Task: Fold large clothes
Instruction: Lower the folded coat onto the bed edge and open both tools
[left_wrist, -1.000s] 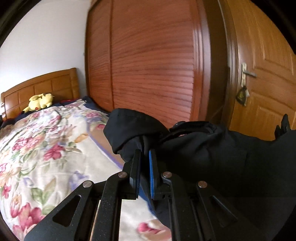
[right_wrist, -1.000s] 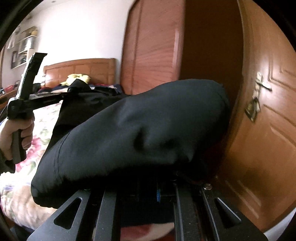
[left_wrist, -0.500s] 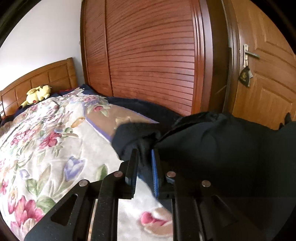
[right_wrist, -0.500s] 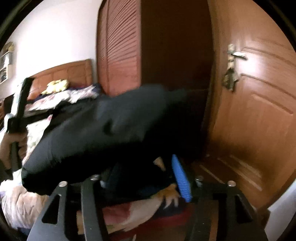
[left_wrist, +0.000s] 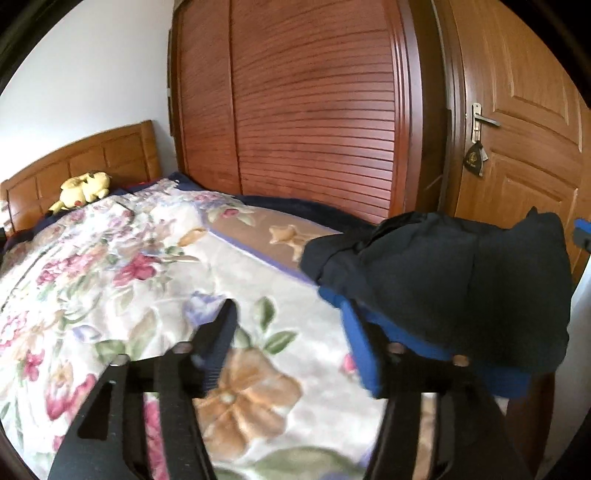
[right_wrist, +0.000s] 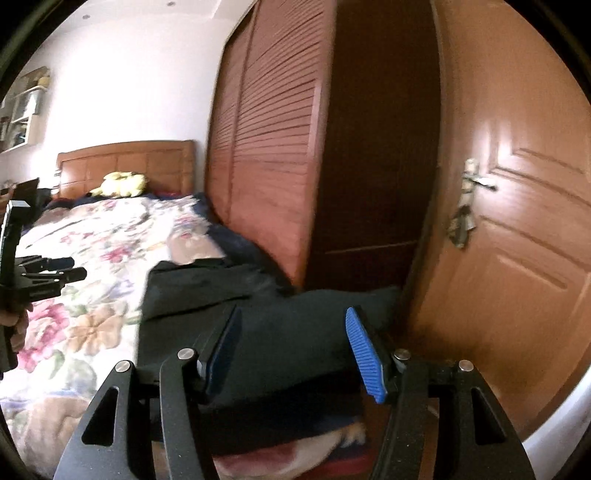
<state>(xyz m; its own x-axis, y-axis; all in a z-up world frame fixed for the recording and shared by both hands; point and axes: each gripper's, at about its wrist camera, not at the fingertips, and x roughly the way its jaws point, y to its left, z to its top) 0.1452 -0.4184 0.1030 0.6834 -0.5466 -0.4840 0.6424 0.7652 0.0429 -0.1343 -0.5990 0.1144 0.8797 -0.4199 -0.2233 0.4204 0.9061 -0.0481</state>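
Room: bedroom with a floral-patterned quilted bedspread on a bed; a reddish slatted wooden wardrobe stands along the bed's far side, a panelled wooden door past its foot.
Garment: black padded jacket with blue lining lies bunched in a rough bundle on the bedspread, at the foot corner nearest the door.
Left gripper: jaws opening, spread wide; nothing between them, only bedspread beyond. The jacket lies just beside its blue pad.
Right gripper: jaws spread, pinching nothing; the jacket lies ahead of and under the fingers.
Other: yellow plush toy by the headboard, well apart from the jacket.
Done: judging by the compact heap, 1 fold or more looks laid and released.
Left: edges look uneven; squaring and perhaps a further fold seem needed.
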